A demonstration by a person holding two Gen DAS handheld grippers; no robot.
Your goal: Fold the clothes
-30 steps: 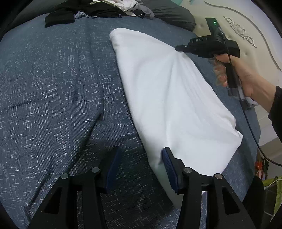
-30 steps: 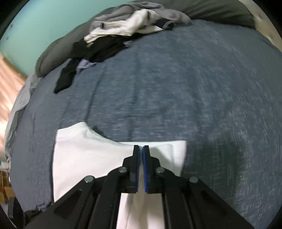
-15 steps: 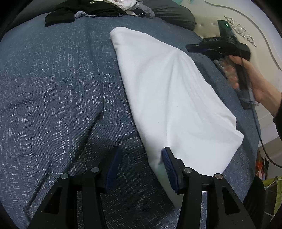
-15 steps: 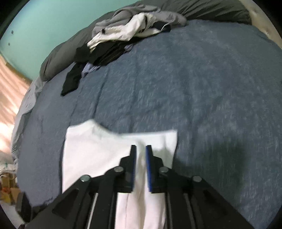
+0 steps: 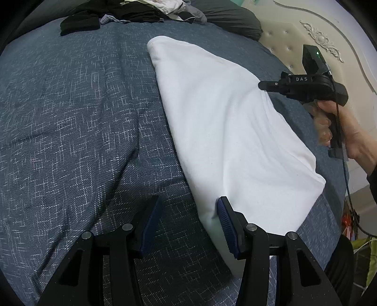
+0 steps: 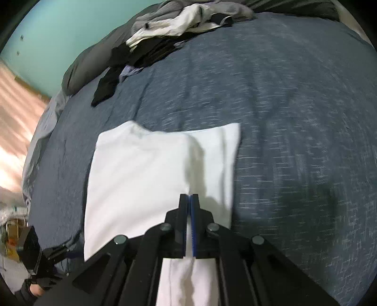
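Observation:
A white garment (image 5: 223,136), folded into a long band, lies on the blue bedspread (image 5: 70,117). My left gripper (image 5: 188,223) stands open at its near end. The gripper's right finger (image 5: 227,226) rests against the cloth's edge and its left finger is over bare bedspread. My right gripper (image 5: 261,85), held in a hand (image 5: 348,138), pinches the band's far right edge, and creases run toward its tip. In the right wrist view the right gripper (image 6: 188,200) is shut, with white cloth (image 6: 141,176) between its pads and trailing under it.
A heap of black, white and grey clothes (image 5: 141,11) (image 6: 176,26) lies at the bed's far end beside a dark grey pillow (image 5: 231,21). A cream headboard (image 5: 294,35) stands past the right gripper. The left gripper (image 6: 30,247) shows at the bed's edge.
Half a second ago the right gripper was slightly open and drawn back from the cloth. It has since come back in and shut on the garment's edge. The left gripper has stayed put.

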